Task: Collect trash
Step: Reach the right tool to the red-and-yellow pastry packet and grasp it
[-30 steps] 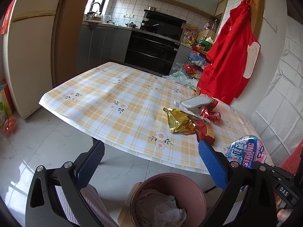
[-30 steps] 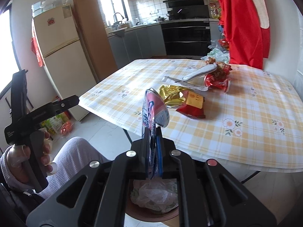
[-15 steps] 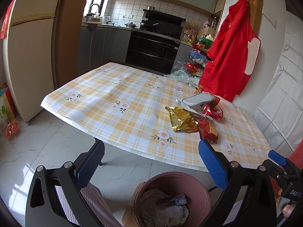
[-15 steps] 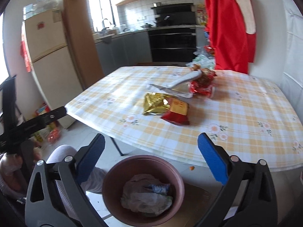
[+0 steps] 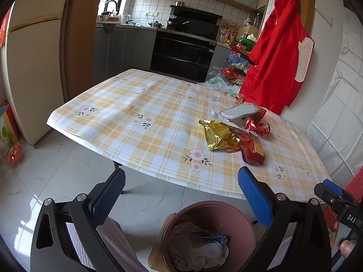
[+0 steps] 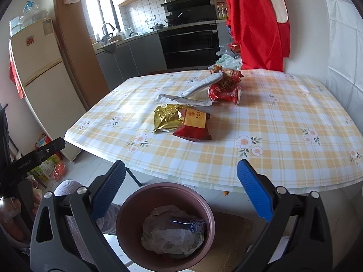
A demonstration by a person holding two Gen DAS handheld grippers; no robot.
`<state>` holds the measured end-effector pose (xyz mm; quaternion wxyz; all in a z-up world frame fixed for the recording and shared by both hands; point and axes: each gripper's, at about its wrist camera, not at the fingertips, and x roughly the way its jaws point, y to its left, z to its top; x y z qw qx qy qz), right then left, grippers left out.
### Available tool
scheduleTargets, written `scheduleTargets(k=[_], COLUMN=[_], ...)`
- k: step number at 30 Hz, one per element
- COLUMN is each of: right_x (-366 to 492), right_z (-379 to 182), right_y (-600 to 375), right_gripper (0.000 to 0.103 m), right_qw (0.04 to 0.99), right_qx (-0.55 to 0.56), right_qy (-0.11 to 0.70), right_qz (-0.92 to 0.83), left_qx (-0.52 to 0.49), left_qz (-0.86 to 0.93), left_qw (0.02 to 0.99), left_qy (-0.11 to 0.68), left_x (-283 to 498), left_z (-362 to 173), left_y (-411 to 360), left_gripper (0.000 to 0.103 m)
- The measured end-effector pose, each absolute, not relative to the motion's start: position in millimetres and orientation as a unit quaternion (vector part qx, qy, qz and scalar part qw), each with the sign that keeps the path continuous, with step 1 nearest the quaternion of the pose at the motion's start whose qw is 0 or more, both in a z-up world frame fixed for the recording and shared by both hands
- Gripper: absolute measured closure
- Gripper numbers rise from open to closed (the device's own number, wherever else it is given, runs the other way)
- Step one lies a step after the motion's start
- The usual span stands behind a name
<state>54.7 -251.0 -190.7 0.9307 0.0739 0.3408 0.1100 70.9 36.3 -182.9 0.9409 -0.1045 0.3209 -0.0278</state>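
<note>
"DAS" lettering on right tongs (image 5: 326,188)

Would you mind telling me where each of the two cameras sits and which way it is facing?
Left wrist view: on the left gripper, jaws open, angled down over the bin toward the table; a sleeve and the right gripper's tip show.
Right wrist view: on the right gripper, open and empty, above the bin; the left hand shows.
Shared: bin, table, gold wrapper.
</note>
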Motion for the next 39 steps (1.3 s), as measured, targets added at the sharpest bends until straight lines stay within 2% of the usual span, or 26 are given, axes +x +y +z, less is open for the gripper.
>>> scheduleTargets(k=[18,29,39], right_x=[90,163,237], right_z=[-210,-215,-246], right_y=[-258,-257,-233], right_gripper=[0.006,0.006,0.006], right_qw=[0.923,0.922,0.907], right_qx=[0.075,0.073,0.05], right_qy=[0.366,0.366,0.407], right_qz=[0.098,0.102,0.094], left_qx=[-0.076,-0.089,-0.009], left_qz=[-0.022,-0.027,-0.045], left_qw=[0.936,0.935,0.949], left_qy=[0.342,0.343,0.312], left_x=[97,147,200], left_z=[-200,-199,-204], left_y=[31,42,17], left_gripper=[0.006,0.006,0.006])
